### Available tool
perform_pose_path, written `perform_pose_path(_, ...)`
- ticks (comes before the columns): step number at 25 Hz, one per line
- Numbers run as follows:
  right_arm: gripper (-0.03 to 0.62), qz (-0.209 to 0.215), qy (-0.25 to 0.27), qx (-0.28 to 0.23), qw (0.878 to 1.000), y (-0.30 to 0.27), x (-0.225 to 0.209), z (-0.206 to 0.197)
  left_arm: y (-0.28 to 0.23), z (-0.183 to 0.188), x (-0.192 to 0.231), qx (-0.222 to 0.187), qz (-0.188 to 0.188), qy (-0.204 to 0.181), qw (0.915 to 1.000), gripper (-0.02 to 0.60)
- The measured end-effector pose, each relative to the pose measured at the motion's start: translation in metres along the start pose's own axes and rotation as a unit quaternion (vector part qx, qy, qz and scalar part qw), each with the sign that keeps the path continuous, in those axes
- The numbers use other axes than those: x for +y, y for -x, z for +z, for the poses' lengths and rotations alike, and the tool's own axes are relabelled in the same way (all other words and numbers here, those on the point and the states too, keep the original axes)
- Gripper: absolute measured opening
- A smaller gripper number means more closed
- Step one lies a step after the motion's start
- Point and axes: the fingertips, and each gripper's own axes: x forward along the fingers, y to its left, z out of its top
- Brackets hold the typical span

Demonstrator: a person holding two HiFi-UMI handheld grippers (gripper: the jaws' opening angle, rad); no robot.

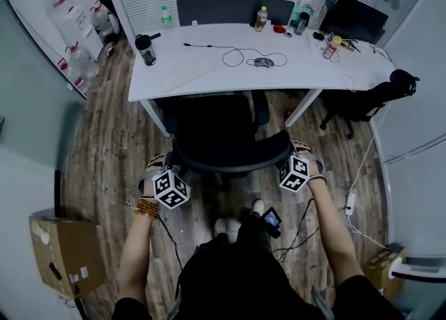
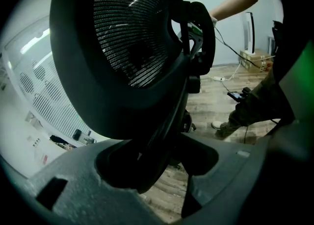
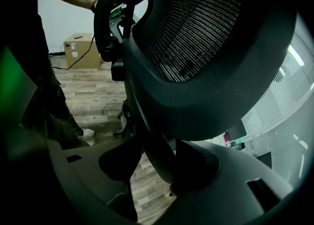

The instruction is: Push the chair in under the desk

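A black office chair with a mesh back stands right in front of the white desk, its seat reaching the desk's near edge. My left gripper is at the left end of the backrest's top rim and my right gripper at the right end. In the left gripper view the mesh backrest fills the frame and its dark rim runs down between the jaws of the left gripper, which is shut on it. The right gripper is likewise shut on the backrest rim.
On the desk are a keyboard, a mouse with a cable, a dark tumbler and bottles. A second dark chair stands at the right. A cardboard box sits at the lower left, water jugs at the far left.
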Motion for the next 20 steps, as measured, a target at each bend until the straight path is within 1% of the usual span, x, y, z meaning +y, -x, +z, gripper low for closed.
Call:
perform_pose_path(6, 0.218, -0.008, -0.001, -0.005, 1.000, -0.009, -0.013, 0.004, -0.009, 0.000, 0.014, 0.003, -0.002, 0.003, 1.0000, 0.255)
perform_pose_path(13, 0.219, -0.006, -0.005, -0.013, 1.000, -0.010, -0.023, 0.011, -0.015, 0.001, 0.023, 0.010, -0.009, 0.007, 0.9999, 0.255)
perform_pose_path(20, 0.221, -0.003, -0.006, -0.012, 1.000, -0.020, -0.037, 0.007, -0.026, 0.006, 0.031, 0.017, -0.012, 0.015, 0.9997, 0.255)
